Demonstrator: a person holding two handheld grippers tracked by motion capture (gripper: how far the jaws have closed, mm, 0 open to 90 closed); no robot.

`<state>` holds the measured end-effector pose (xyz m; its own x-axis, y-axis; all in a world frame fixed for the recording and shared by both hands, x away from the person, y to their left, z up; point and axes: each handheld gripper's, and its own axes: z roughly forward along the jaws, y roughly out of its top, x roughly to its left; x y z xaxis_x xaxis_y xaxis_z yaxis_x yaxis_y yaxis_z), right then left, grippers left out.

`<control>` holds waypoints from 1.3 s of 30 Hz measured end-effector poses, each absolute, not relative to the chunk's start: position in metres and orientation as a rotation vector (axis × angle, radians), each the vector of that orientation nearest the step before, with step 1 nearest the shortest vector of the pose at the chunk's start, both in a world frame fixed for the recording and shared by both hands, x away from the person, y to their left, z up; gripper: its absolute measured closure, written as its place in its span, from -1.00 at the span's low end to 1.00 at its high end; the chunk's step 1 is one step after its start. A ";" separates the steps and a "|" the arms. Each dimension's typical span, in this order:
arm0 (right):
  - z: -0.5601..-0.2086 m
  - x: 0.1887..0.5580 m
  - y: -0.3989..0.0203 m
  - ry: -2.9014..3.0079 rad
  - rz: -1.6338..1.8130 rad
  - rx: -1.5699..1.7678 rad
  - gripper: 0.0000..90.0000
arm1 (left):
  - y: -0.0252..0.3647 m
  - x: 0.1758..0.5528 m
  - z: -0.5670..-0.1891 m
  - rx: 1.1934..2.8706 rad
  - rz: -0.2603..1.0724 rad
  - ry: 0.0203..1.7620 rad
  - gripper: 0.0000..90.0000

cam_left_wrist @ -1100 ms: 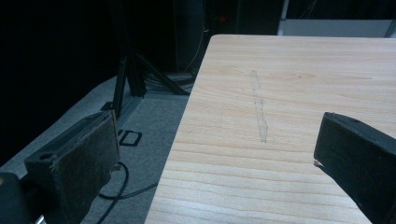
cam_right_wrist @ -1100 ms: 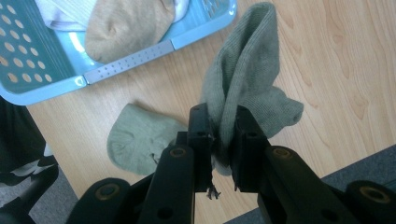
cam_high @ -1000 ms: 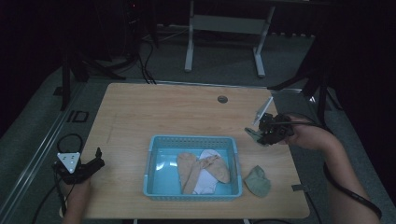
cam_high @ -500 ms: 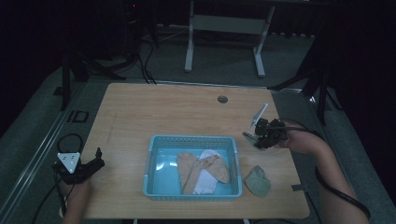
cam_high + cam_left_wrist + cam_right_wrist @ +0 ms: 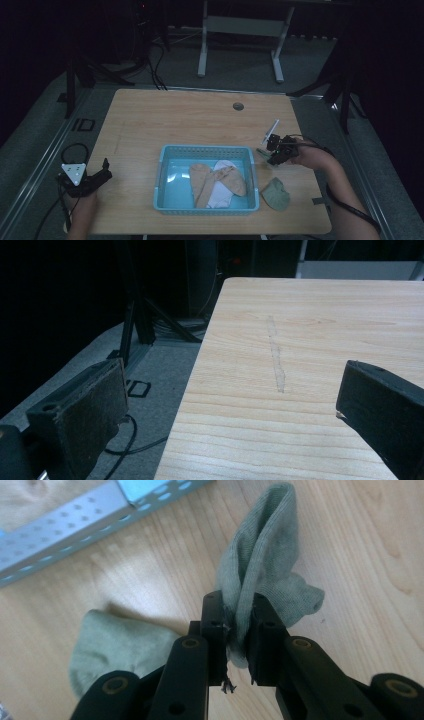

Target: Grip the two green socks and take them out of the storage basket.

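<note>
Since a second ago my right gripper (image 5: 272, 151) has come down and in toward the basket (image 5: 206, 149), while my left gripper (image 5: 100, 176) has stayed parked at the table's near left edge.

From the high view, the right one hangs just beside the basket's right rim, a second green sock (image 5: 275, 194) lying flat on the table (image 5: 175, 120) below it; tan and white socks already lie in the basket.

From the left gripper view, my jaws stand wide apart with nothing between them, over bare pale wood grain with a faint scuff line (image 5: 276, 360); grey floor and dark stand legs lie beyond the edge.

From the right gripper view, my jaws are clamped on a fold of green sock (image 5: 262, 565), most of it flopping forward. I judge the step is carrying it over the rim (image 5: 65, 522): lift enough that the loose end clears the wall, centre it, then let go
</note>
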<state>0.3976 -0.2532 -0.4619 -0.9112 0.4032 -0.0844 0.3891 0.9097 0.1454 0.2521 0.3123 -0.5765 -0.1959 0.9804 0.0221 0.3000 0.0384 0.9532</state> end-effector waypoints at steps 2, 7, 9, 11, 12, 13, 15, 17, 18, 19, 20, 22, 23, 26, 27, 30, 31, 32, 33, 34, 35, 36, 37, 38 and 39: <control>-0.469 0.399 -0.254 2.969 0.205 0.630 0.78 | 0.312 0.252 -0.577 1.327 1.188 1.591 -0.99; -0.489 0.402 -0.252 2.990 0.182 0.650 0.78 | 0.312 0.252 -0.577 1.326 1.189 1.591 -0.99; -0.494 0.403 -0.251 2.996 0.194 0.658 0.78 | 0.312 0.252 -0.577 1.326 1.190 1.592 -0.99; -0.500 0.402 -0.250 3.000 0.198 0.655 0.78 | 0.312 0.252 -0.576 1.327 1.189 1.592 -0.99; -0.502 0.402 -0.249 3.000 0.199 0.657 0.78 | 0.312 0.252 -0.576 1.327 1.189 1.592 -0.99; -0.505 0.401 -0.248 3.005 0.198 0.659 0.78 | 0.312 0.252 -0.576 1.328 1.189 1.591 -0.99; -0.512 0.400 -0.248 3.011 0.180 0.661 0.78 | 0.312 0.252 -0.577 1.327 1.189 1.591 -0.99; -0.519 0.400 -0.249 3.014 0.160 0.671 0.78 | 0.312 0.252 -0.577 1.327 1.189 1.591 -0.99; -0.520 0.400 -0.250 3.015 0.182 0.679 0.78 | 0.312 0.252 -0.577 1.326 1.189 1.591 -0.99; -0.519 0.399 -0.251 3.015 0.193 0.697 0.78 | 0.312 0.252 -0.577 1.328 1.190 1.591 -0.99; -0.520 0.399 -0.252 3.014 0.199 0.704 0.78 | 0.312 0.252 -0.576 1.331 1.189 1.591 -0.99; -0.519 0.398 -0.252 3.019 0.194 0.694 0.74 | 0.312 0.252 -0.576 1.330 1.189 1.591 -0.99; -0.518 0.398 -0.252 3.021 0.185 0.690 0.69 | 0.312 0.252 -0.576 1.330 1.189 1.592 -0.99; -0.511 0.394 -0.251 3.009 0.180 0.675 0.56 | 0.312 0.252 -0.576 1.329 1.189 1.593 -0.99; -0.508 0.394 -0.251 3.007 0.196 0.676 0.53 | 0.312 0.252 -0.576 1.329 1.189 1.593 -0.99; -0.498 0.392 -0.251 3.008 0.245 0.664 0.46 | 0.312 0.252 -0.576 1.329 1.188 1.592 -0.99; -0.494 0.391 -0.251 3.008 0.257 0.659 0.43 | 0.312 0.252 -0.576 1.328 1.188 1.593 -0.99; -0.491 0.390 -0.251 3.000 0.259 0.651 0.41 | 0.312 0.252 -0.576 1.328 1.188 1.593 -0.99; -0.488 0.391 -0.251 2.986 0.261 0.652 0.38 | 0.312 0.252 -0.576 1.328 1.187 1.593 -0.99; -0.484 0.391 -0.251 2.969 0.267 0.654 0.35 | 0.312 0.252 -0.576 1.329 1.187 1.593 -0.99; -0.480 0.392 -0.251 2.956 0.287 0.660 0.30 | 0.312 0.252 -0.576 1.328 1.186 1.593 -0.99; -0.477 0.392 -0.252 2.938 0.305 0.661 0.27 | 0.312 0.252 -0.576 1.329 1.187 1.593 -0.99; -0.474 0.393 -0.252 2.918 0.324 0.673 0.27 | 0.312 0.252 -0.576 1.329 1.187 1.592 -0.99; -0.472 0.395 -0.253 2.903 0.341 0.683 0.27 | 0.312 0.252 -0.576 1.328 1.187 1.593 -0.99; -0.471 0.395 -0.253 2.893 0.351 0.685 0.24 | 0.312 0.252 -0.576 1.328 1.187 1.593 -0.99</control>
